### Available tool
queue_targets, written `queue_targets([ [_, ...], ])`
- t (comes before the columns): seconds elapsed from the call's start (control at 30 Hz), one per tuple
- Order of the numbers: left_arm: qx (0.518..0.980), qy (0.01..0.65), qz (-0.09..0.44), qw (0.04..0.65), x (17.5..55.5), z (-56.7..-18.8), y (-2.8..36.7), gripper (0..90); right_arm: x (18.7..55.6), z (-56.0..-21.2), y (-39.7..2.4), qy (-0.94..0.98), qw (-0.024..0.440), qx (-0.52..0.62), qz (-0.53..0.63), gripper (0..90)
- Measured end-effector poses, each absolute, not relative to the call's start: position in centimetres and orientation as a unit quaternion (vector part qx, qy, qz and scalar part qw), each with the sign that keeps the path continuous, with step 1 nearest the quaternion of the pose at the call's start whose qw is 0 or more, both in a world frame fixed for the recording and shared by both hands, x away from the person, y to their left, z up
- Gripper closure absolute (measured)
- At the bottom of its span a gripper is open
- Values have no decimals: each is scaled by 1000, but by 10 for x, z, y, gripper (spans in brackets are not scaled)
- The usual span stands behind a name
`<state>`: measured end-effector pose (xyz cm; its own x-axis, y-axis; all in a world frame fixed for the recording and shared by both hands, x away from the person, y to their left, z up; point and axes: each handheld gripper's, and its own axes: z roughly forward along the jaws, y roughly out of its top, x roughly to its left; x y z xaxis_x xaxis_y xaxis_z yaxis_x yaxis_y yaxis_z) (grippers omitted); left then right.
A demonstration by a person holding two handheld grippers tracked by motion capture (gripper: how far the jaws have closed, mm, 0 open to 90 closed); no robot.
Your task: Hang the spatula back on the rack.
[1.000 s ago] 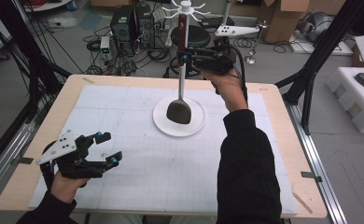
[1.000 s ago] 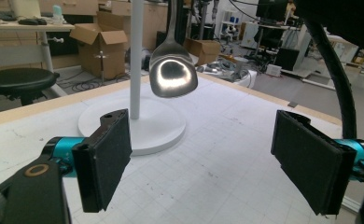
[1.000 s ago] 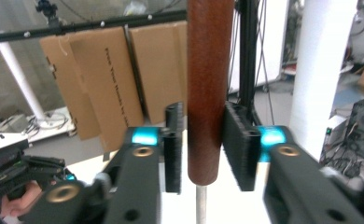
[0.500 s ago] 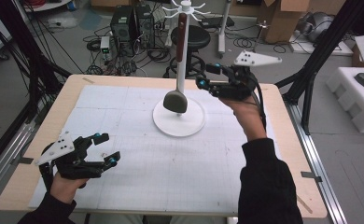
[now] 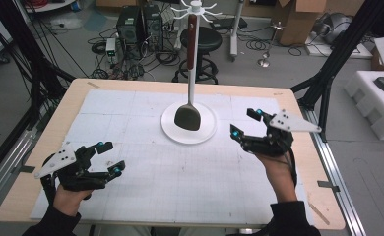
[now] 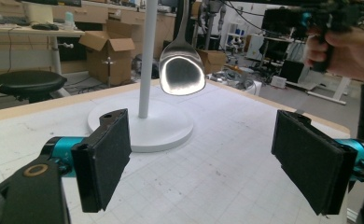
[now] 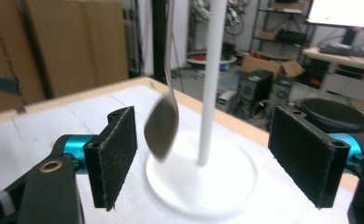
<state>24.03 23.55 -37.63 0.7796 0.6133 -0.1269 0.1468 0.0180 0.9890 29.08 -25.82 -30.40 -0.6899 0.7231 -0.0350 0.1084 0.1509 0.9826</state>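
One ladle (image 5: 187,117) hangs on white stand (image 5: 192,59), bowl just over its round base (image 5: 205,133) | step: hanging looks done, hands clear | right gripper (image 5: 243,123) jaws just opened wide, empty, beside base | left gripper (image 5: 110,157) wide, empty, near table (image 5: 131,206) edge | next: you rest both.

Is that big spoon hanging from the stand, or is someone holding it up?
Hanging. The spoon dangles from the white stand, its bowl above the round base, and the right gripper sits open beside it with nothing between its jaws.
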Motion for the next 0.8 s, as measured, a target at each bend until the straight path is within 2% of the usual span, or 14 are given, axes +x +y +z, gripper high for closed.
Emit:
queue_targets([
  [0.33, 672, 292, 185, 654, 241, -381, 241, 204, 257, -357, -281, 701, 261, 322, 581, 220],
  [0.8, 674, 300, 188, 648, 236, -391, 243, 204, 237, -373, -289, 692, 269, 326, 586, 214],
])
